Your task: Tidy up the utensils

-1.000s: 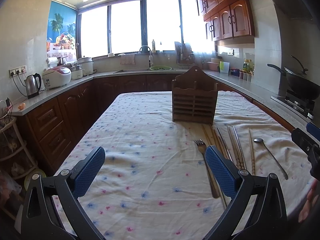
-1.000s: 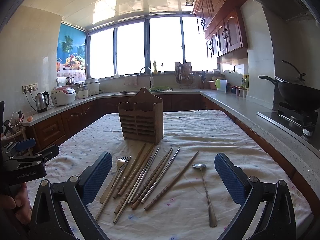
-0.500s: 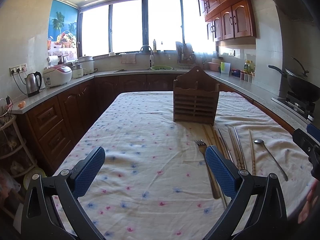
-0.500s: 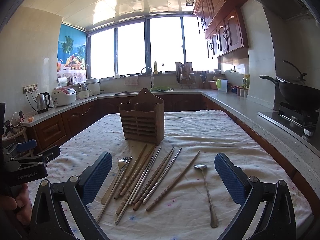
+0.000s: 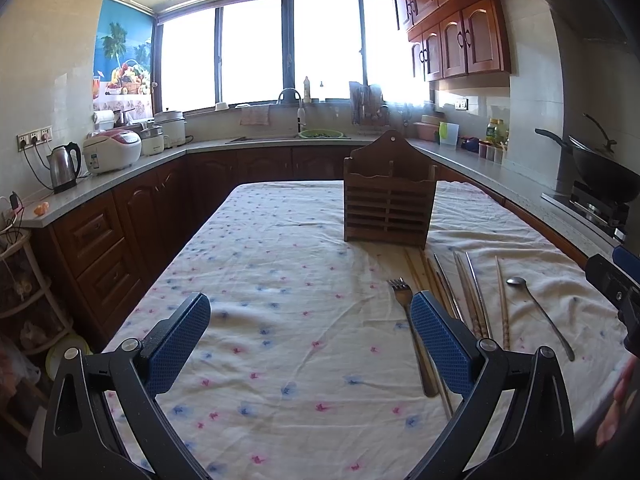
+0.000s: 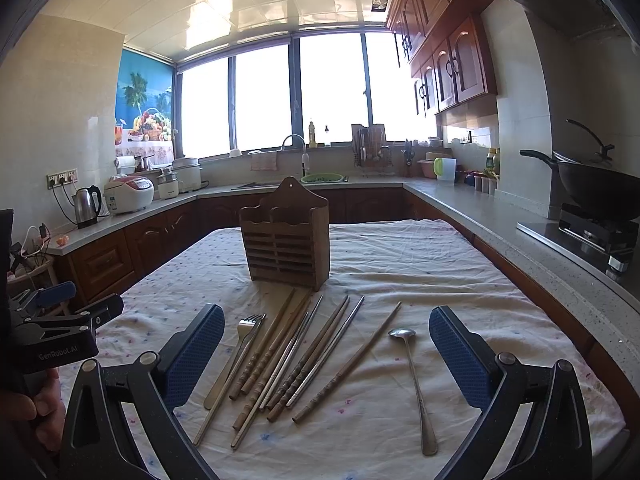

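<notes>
Nothing really moved since a second ago; both grippers, left (image 5: 310,340) and right (image 6: 326,346), stayed spread wide and empty over the flowered tablecloth (image 6: 420,264). Fork (image 6: 240,354), chopsticks (image 6: 304,356) and spoon (image 6: 416,384) lay near the slatted wooden utensil holder (image 6: 286,240).

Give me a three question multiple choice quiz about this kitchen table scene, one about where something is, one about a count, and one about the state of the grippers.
1. Where does the spoon lie among the utensils, seen from the right wrist camera?
A. at the far right
B. between the fork and the chopsticks
C. inside the wooden holder

2. How many forks are on the tablecloth?
A. three
B. one
C. none

3. What are both grippers doing?
A. each grips a chopstick
B. one holds the spoon
C. both are open and hold nothing

Answers:
1 A, it lies apart, right of the chopsticks.
2 B, a single fork.
3 C, left gripper and right gripper stand wide, nothing between.
</notes>
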`<state>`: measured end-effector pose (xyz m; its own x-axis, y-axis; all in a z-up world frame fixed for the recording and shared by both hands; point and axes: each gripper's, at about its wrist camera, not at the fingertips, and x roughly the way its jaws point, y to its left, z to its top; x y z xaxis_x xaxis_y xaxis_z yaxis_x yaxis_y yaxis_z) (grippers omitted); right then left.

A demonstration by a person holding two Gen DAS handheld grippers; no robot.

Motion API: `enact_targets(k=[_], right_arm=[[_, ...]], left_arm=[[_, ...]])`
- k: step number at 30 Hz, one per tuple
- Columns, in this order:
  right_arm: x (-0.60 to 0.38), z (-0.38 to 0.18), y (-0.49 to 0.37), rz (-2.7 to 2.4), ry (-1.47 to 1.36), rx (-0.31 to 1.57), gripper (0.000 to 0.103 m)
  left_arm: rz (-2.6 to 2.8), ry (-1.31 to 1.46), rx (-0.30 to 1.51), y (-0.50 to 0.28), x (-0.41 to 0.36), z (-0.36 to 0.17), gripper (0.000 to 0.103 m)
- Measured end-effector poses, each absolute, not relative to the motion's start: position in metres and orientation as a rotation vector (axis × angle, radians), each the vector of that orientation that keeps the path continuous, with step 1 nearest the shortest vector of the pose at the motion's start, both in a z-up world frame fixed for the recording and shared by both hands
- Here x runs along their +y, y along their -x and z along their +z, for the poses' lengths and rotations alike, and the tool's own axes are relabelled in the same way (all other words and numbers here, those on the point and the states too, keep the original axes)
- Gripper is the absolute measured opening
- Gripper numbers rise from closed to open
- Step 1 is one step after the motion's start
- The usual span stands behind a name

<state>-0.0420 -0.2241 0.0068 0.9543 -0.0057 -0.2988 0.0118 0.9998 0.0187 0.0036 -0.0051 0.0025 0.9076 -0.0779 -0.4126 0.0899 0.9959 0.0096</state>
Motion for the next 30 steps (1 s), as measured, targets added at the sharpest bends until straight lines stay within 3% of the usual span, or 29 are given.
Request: enact_targets(k=[21, 30], right_arm=[[-0.225, 0.006, 0.042, -0.009, -0.025, 0.307, 0.103], [-0.232, 0.005, 0.031, -0.005, -0.042, 0.343, 0.103]], left_arm=[[-0.097, -0.026, 0.451, -0.008, -0.007, -0.002, 0.103], [-0.189, 0.059, 0.565, -0.03, -0.002, -0.009, 0.103]])
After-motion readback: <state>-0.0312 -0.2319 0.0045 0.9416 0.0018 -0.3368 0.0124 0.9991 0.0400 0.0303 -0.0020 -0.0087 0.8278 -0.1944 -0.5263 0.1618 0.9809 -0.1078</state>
